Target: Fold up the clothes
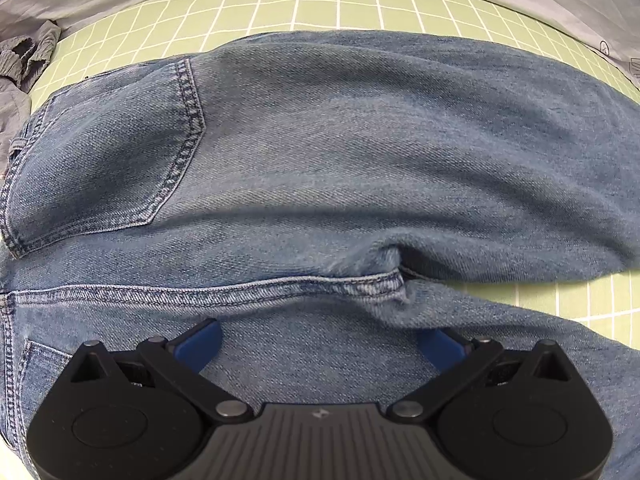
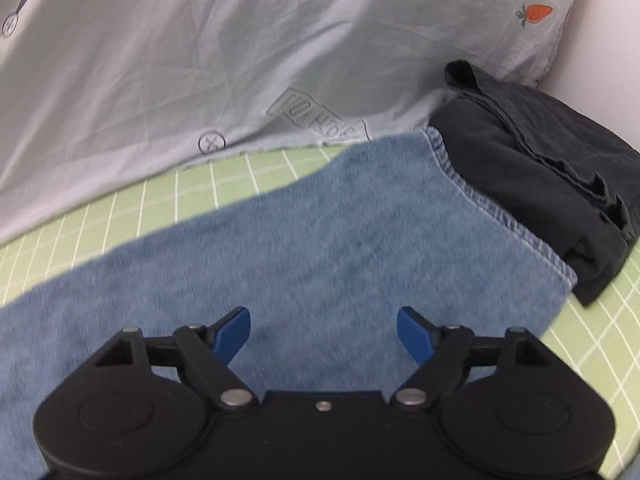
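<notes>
Blue jeans [image 1: 320, 152] lie flat on a green grid mat, back side up, with a back pocket [image 1: 108, 152] at the left and the crotch seam [image 1: 396, 280] in the middle. My left gripper [image 1: 320, 344] is open and empty, just above the seat of the jeans. In the right wrist view one jeans leg [image 2: 280, 248] stretches across the mat, its hem [image 2: 500, 216] at the right. My right gripper [image 2: 324, 332] is open and empty above that leg.
A folded black garment [image 2: 552, 184] lies beside the hem, touching it. A grey sheet [image 2: 180, 60] with printed marks borders the green mat [image 2: 120, 216] at the back. A crumpled grey garment [image 1: 20, 64] lies at the left of the mat [image 1: 320, 0].
</notes>
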Motion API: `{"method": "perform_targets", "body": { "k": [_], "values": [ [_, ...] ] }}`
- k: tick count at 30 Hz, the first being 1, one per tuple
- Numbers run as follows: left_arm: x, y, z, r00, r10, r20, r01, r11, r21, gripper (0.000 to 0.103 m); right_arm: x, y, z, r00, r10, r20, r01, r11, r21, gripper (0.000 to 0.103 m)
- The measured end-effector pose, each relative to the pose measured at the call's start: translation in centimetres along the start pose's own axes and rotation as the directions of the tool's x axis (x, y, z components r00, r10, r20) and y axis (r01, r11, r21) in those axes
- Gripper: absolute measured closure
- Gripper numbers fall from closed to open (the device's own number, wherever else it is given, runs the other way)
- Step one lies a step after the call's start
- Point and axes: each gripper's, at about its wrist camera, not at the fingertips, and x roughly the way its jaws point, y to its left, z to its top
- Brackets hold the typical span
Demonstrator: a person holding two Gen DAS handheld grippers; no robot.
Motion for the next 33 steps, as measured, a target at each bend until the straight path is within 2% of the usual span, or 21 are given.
{"method": "perform_targets", "body": {
  "k": [1, 3, 9, 13, 19, 25, 33],
  "values": [
    [-0.1, 0.0, -0.1, 1.000, -0.001, -0.002, 0.001, 1.000, -0.006, 0.001, -0.8, -0.1, -0.9, 1.000, -0.024, -0.010, 0.024, 1.000, -0.006, 0.018],
    [-0.5, 0.2, -0.4, 1.000, -0.007, 0.000, 0.007, 1.000, -0.017, 0.001, -3.2, -0.4, -2.5, 0.999, -0.034, -0.009, 0.034, 0.999, -0.004, 0.004],
    [-3.2, 1.6, -2.8, 0.997, -0.010, 0.072, 0.013, 0.999, -0.036, 0.001, -10.9, 4.7, -7.7, 0.996, 0.087, 0.005, -0.085, 0.983, -0.164, 0.002],
    [-4.9, 3.9, -5.0, 0.994, 0.005, 0.114, 0.003, 0.997, -0.076, 0.001, -13.8, 8.3, -10.5, 0.987, 0.156, -0.036, -0.160, 0.960, -0.228, 0.001],
    [-7.6, 8.5, -9.2, 0.988, 0.063, 0.143, -0.043, 0.989, -0.141, 0.001, -17.3, 12.4, -13.7, 0.975, 0.211, -0.069, -0.222, 0.924, -0.313, 0.001],
    [-7.6, 13.5, -12.0, 0.989, 0.080, 0.126, -0.053, 0.977, -0.205, 0.001, -19.7, 15.3, -16.3, 0.977, 0.198, -0.077, -0.213, 0.909, -0.358, 0.001],
    [-6.1, 19.0, -13.9, 0.993, 0.071, 0.091, -0.047, 0.968, -0.248, 0.001, -21.3, 17.0, -19.1, 0.986, 0.136, -0.093, -0.158, 0.938, -0.309, 0.001]
  ]
}}
